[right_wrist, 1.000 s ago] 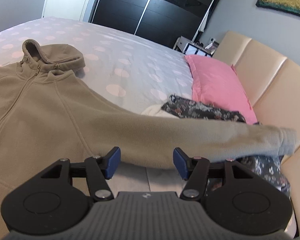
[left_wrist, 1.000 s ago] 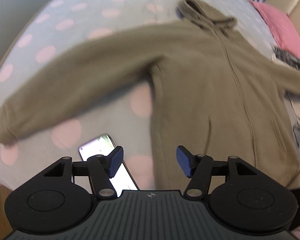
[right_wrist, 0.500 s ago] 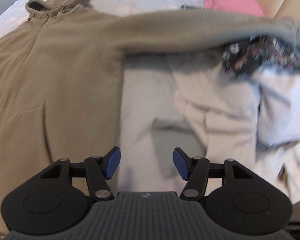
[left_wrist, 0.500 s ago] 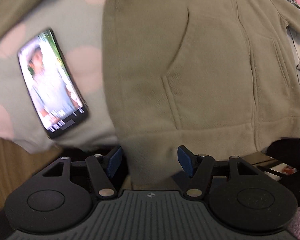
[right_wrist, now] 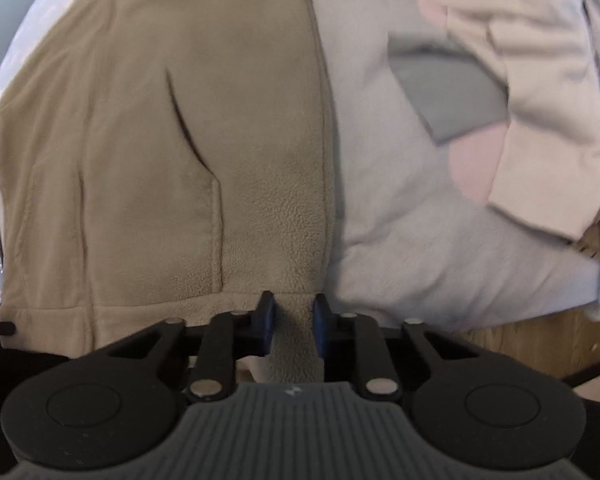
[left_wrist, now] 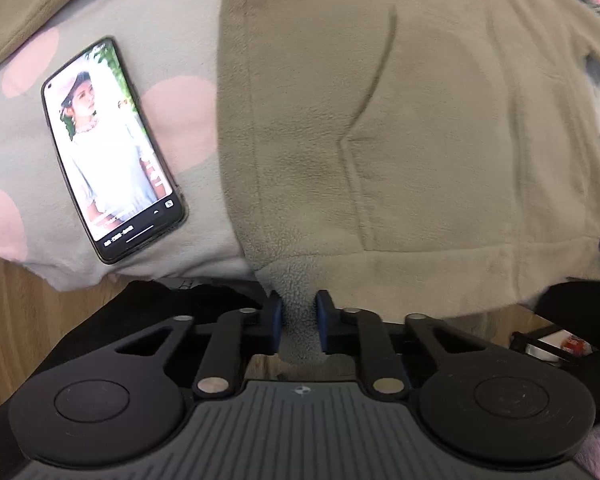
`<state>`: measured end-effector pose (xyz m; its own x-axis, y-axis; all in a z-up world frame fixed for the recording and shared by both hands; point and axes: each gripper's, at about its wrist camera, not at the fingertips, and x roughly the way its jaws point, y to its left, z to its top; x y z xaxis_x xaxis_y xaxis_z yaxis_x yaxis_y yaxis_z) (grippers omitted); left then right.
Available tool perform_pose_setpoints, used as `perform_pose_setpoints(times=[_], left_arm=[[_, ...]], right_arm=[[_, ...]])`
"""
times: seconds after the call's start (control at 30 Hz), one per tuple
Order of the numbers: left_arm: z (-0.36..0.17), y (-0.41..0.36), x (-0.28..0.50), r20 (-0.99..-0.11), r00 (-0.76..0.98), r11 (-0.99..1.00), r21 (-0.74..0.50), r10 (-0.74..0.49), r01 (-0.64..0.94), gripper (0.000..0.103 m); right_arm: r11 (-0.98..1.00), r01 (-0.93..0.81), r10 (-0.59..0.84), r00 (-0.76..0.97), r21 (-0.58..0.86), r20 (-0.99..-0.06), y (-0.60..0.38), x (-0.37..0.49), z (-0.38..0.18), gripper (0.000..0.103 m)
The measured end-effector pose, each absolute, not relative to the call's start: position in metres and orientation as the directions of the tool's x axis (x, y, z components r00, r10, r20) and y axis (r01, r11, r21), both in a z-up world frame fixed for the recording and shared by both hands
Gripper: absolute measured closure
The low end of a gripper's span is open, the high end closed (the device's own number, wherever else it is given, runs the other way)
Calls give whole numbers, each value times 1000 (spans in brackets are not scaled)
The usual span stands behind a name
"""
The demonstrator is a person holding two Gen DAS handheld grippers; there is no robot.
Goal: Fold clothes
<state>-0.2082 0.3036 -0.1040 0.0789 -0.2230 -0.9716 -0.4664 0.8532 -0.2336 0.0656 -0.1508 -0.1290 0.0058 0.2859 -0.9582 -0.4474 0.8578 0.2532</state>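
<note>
Fleece [left_wrist: 400, 128] flat on bed [left_wrist: 180, 32], hem at near edge. Left gripper [left_wrist: 299, 322] and right gripper [right_wrist: 293, 326] closing narrow on hem corners. Risks: thin pinch slipping; lifted hem dragging phone [left_wrist: 112, 148] off.

Phone [left_wrist: 114, 152] left of fleece [left_wrist: 400, 120]; pale clothes [right_wrist: 540, 112] right.

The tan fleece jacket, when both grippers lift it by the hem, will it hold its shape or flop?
The fleece jacket will likely flop: its hem bunches between the closing left gripper and right gripper. The fuzzy pile should resist slipping. It looks thick, so probably bulky rather than heavy.
</note>
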Motion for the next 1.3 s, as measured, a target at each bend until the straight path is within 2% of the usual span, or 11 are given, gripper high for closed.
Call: perform_pose_setpoints(times=[0.13, 0.27, 0.6, 0.7, 0.77, 0.83, 0.9, 0.97, 1.07, 1.3], left_arm=[[-66, 305, -223, -941, 174, 852, -337, -291, -400, 92], [-44, 297, -231, -933, 175, 874, -356, -313, -331, 92], [-122, 272, -223, -961, -53, 913, -241, -273, -330, 92], [-124, 276, -223, -955, -59, 899, -252, -292, -359, 87], [-114, 280, -227, -948, -40, 885, -278, -315, -373, 81], [-98, 284, -232, -943, -2, 873, -307, -332, -378, 69], [-79, 292, -235, -941, 52, 867, -328, -334, -374, 65], [-59, 303, -233, -943, 103, 863, -330, -316, -381, 63], [-39, 333, -233, -947, 177, 842, -318, -266, -436, 60], [-23, 440, -239, -939, 327, 667, -311, -105, -677, 59]], right_arm=[[799, -535, 377, 87, 276, -922, -163, 57, -65, 87], [778, -610, 323, 181, 151, -929, -167, 45, -28, 88], [780, -622, 142, 70, 68, -987, -168, 45, -92, 87], [773, -634, 112, 90, 30, -990, -165, 44, -89, 78], [777, -629, 109, 139, -3, -984, -165, 45, -80, 69], [782, -622, 105, 187, -35, -977, -166, 47, -71, 69], [787, -613, 103, 237, -66, -966, -166, 50, -62, 68], [807, -586, 127, 286, -69, -950, -164, 58, -49, 66], [835, -551, 205, 306, 3, -930, -154, 74, -38, 62], [825, -557, 322, 323, 97, -890, -98, 85, -56, 62]])
